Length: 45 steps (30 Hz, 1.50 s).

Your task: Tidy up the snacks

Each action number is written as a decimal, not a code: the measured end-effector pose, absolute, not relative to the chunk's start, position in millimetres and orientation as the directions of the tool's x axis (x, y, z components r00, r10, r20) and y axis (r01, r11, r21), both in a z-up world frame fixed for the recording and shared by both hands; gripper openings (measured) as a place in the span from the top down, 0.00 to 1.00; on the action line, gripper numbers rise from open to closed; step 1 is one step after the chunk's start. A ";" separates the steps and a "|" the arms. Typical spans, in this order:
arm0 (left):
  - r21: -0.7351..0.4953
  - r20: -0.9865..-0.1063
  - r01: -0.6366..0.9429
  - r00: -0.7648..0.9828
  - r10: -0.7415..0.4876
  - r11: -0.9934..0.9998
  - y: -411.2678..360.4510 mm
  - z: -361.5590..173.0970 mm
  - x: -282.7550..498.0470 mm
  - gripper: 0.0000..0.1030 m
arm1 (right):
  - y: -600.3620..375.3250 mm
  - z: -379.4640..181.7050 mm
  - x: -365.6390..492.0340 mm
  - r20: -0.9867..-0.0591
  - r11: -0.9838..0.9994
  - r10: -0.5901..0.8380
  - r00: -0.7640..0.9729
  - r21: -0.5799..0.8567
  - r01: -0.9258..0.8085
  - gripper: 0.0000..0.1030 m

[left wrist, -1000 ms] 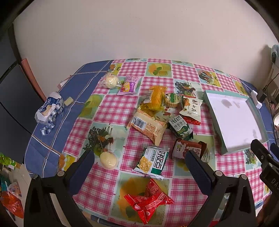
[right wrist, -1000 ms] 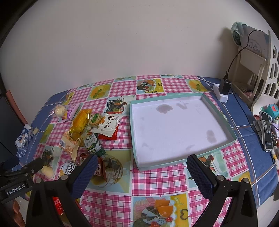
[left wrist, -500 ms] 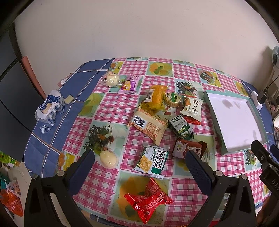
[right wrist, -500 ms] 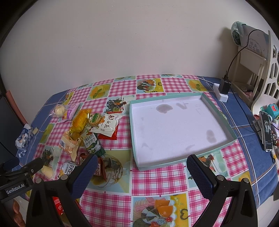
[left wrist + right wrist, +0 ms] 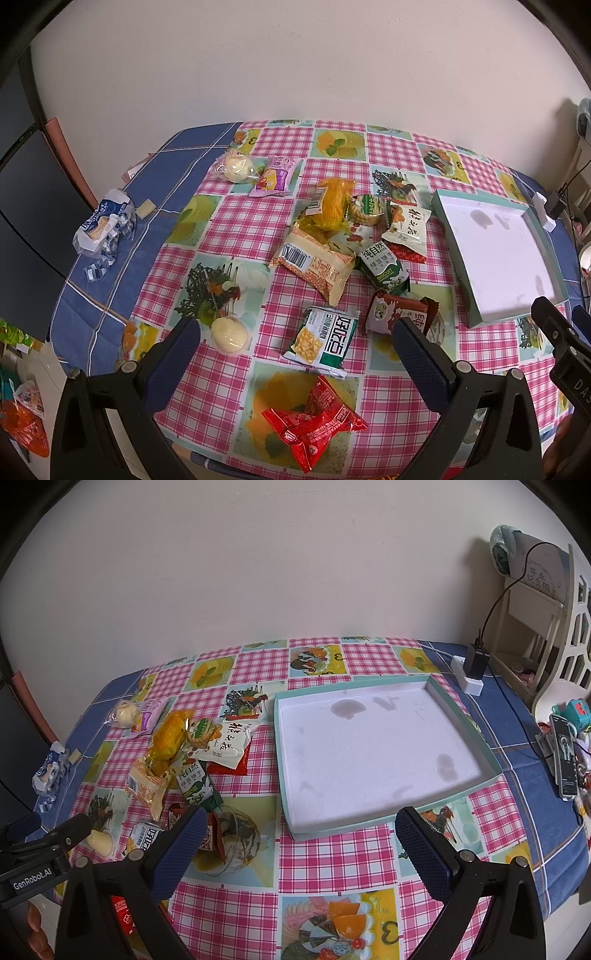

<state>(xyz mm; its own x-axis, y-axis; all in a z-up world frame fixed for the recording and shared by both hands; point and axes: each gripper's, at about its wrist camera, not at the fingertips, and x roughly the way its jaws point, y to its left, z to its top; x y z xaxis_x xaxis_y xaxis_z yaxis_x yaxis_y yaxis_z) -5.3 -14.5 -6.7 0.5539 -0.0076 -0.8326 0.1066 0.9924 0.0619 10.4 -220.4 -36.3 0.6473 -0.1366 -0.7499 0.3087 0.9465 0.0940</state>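
Note:
Several snack packs lie on the checked tablecloth: a red pack nearest me, a green corn pack, a brown pack, a green biscuit pack, a tan pack and a yellow pack. A shallow teal tray with a white floor sits to their right, holding nothing. My left gripper hovers open above the near snacks. My right gripper hangs open over the tray's near rim. Neither holds anything.
Two round cream buns and a pink pack lie at the left. A blue-white wrapper rests on the blue cloth. A charger with cable, a phone and a white shelf stand at the right.
The left wrist view has shifted slightly, so the snacks sit a little lower and nearer. The right gripper has barely moved. Both stay open.

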 end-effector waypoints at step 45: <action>-0.026 -0.928 0.157 0.363 -0.082 0.987 11.4 -40.7 -4.8 0.00 | -190.3 -64.8 32.2 -0.846 0.975 0.038 0.532 0.147 0.164 0.00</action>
